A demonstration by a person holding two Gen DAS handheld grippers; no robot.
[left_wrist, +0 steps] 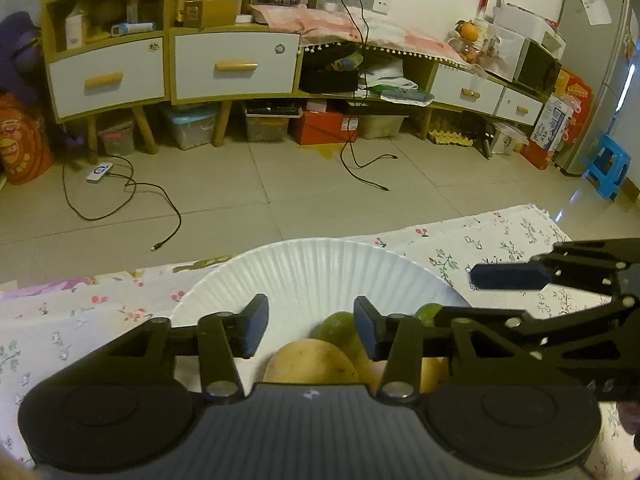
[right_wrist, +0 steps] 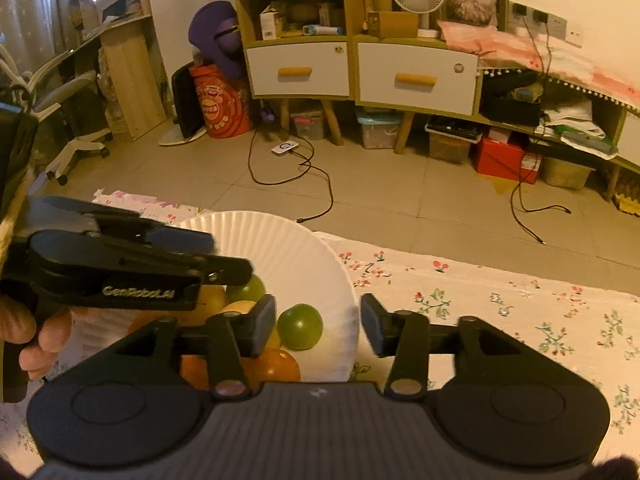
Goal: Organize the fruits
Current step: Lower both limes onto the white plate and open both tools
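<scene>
A white paper plate (left_wrist: 312,272) lies on the flowered tablecloth and holds a pile of fruit. In the left wrist view a yellow-brown fruit (left_wrist: 312,364) and a green fruit (left_wrist: 340,330) lie just below my left gripper (left_wrist: 311,320), which is open and touches neither. The right wrist view shows a green fruit (right_wrist: 300,326), a second green one (right_wrist: 250,288), an orange (right_wrist: 276,366) and a yellow fruit (right_wrist: 212,298) on the plate (right_wrist: 280,240). My right gripper (right_wrist: 319,324) hangs open over the plate's right rim, its pads clear of the green fruit.
The flowered tablecloth (left_wrist: 500,240) ends at the table's far edge, with tiled floor and loose cables (left_wrist: 120,200) beyond. A yellow cabinet (left_wrist: 232,64) with white drawers stands along the wall. A hand (right_wrist: 24,332) holds the left gripper's handle.
</scene>
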